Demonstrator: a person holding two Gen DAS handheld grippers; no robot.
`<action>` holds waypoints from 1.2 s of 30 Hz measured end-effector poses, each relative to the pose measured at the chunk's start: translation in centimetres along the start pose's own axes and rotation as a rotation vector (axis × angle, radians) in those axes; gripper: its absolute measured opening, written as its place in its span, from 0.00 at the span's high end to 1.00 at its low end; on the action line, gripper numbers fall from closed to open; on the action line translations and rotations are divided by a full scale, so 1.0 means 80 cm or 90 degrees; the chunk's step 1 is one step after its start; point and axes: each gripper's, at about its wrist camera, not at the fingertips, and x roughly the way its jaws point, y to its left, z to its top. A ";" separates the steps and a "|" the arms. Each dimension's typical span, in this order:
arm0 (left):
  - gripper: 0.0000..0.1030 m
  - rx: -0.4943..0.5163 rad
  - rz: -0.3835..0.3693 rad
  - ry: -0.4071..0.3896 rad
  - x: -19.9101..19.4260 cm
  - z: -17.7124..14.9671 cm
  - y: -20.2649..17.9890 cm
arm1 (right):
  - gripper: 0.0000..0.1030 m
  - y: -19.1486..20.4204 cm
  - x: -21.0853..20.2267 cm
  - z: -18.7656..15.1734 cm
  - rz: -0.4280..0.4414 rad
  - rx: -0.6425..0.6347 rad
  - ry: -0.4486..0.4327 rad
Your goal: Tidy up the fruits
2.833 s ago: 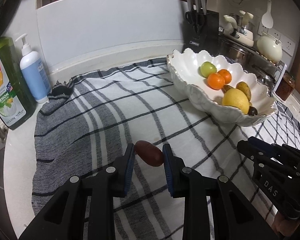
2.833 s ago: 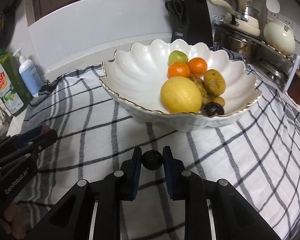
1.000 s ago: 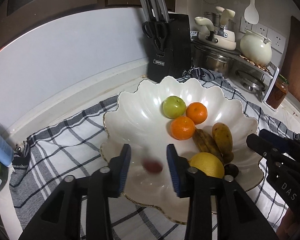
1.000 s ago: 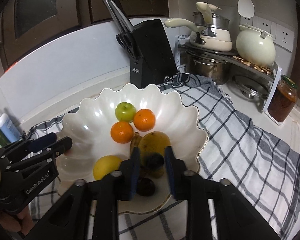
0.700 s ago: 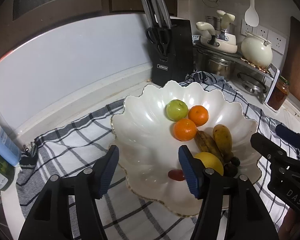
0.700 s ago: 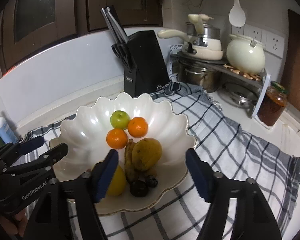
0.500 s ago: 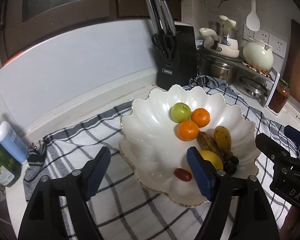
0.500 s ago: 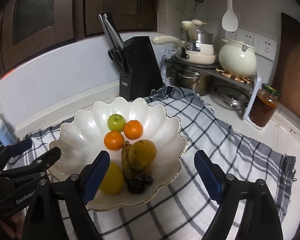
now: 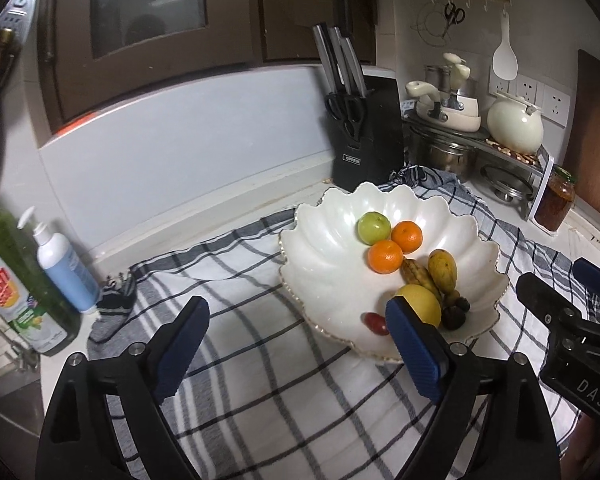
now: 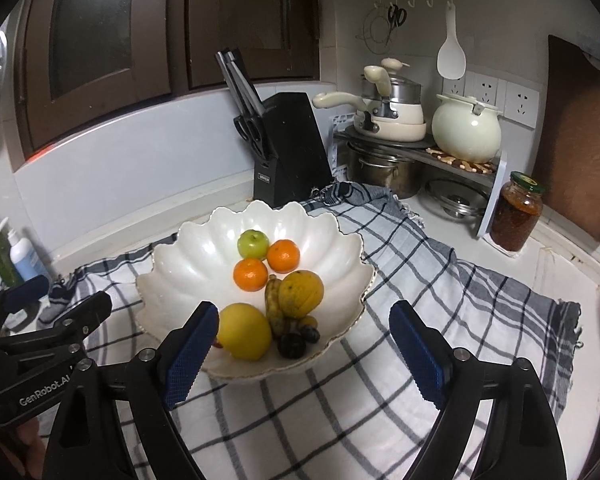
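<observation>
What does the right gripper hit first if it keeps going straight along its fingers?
Probably the white scalloped bowl: the open, empty right gripper points down at its near side, about where the yellow lemon and dark fruit lie. Depth is unclear, so rim or fruit first is uncertain.

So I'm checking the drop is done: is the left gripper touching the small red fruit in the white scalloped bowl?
Apart. Left wrist view: opening left gripper holds nothing; small red fruit lies in the white scalloped bowl.

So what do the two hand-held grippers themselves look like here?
Both are black plastic with silver screws and ribbed blue pads on two fingers. The left hand-held gripper reads "GenRobot.AI" on its side in the right wrist view; the right hand-held gripper reads "DAS" in the left wrist view.
</observation>
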 end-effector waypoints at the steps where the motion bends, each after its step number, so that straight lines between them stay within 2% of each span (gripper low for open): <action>1: 0.11 -0.001 0.000 -0.002 -0.004 -0.001 0.001 | 0.15 0.001 -0.005 -0.001 0.000 0.000 -0.002; 22: 0.10 -0.028 0.007 -0.032 -0.097 -0.052 0.016 | 0.15 0.011 -0.090 -0.041 0.011 0.009 -0.025; 36: 0.10 -0.036 0.013 -0.046 -0.149 -0.090 0.023 | 0.15 0.016 -0.138 -0.072 -0.004 0.024 -0.038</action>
